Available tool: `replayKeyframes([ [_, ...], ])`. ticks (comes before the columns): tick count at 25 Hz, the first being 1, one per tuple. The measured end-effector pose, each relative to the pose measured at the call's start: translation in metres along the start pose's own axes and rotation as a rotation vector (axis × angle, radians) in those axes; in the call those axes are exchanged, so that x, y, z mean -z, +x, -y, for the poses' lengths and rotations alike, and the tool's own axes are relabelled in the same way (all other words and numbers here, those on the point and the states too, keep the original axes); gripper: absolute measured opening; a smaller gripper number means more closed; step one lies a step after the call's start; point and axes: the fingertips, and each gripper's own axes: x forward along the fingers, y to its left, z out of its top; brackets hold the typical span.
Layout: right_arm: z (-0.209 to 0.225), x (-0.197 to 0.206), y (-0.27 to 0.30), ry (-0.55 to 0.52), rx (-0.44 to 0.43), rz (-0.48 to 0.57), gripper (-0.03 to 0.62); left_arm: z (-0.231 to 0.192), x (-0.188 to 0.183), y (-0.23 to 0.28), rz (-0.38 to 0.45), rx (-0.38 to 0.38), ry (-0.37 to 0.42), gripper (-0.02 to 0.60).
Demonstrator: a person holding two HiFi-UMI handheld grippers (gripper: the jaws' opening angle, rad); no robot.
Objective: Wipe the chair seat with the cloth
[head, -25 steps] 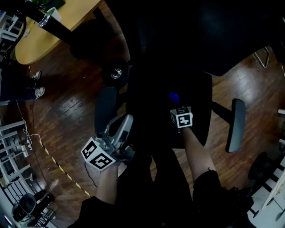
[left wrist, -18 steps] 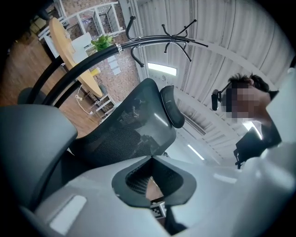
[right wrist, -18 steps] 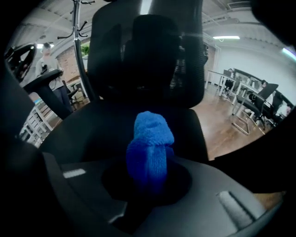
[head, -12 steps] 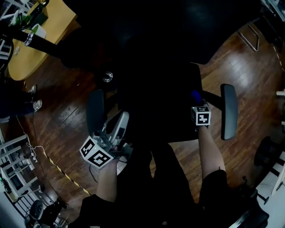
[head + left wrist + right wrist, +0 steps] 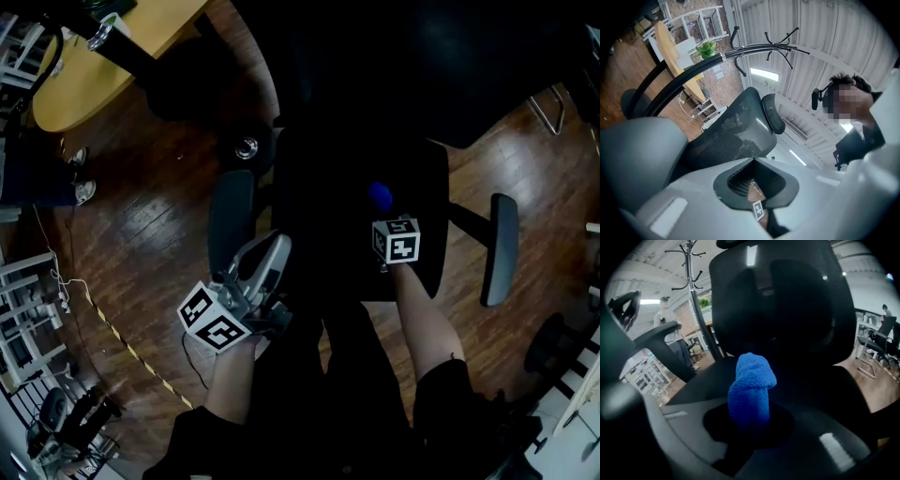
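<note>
Centrally, the right gripper (image 5: 750,414) has its fingers pinched on a rolled blue cloth (image 5: 751,387). The cloth stands out from between the fingers, its free end over the black chair seat (image 5: 825,385) and in front of the mesh backrest (image 5: 787,301). Whether the cloth touches the seat cannot be told. Seen from the head view, the cloth lies over the seat's right half. The left gripper (image 5: 265,261) sits off the seat's front-left corner, just beside an armrest (image 5: 230,216), its fingers pressed together with nothing between them.
</note>
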Motion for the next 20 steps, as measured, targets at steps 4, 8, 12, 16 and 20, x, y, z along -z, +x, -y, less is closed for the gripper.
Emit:
replayKeyframes([
  [4,-0.125,-0.009,0.036,-0.03,-0.219,0.002,0.038,0.003,-0.004,-0.012,0.018,-0.005,-0.006,-0.008],
  [8,-0.206,0.009,0.055,-0.083,-0.349,-0.062,0.038,0.007,-0.01,-0.024,0.04,-0.013,-0.001,-0.008],
  [12,-0.217,0.018,0.059,-0.104,-0.356,-0.044,0.038,0.005,-0.013,-0.035,0.057,-0.028,0.0,-0.008],
  [16,-0.205,0.023,0.061,-0.134,-0.329,-0.035,0.038,-0.004,-0.014,-0.036,0.05,-0.03,-0.002,-0.008],
  [20,-0.154,0.038,0.051,-0.117,-0.243,-0.059,0.038,-0.002,-0.01,-0.026,0.026,-0.01,0.006,-0.008],
])
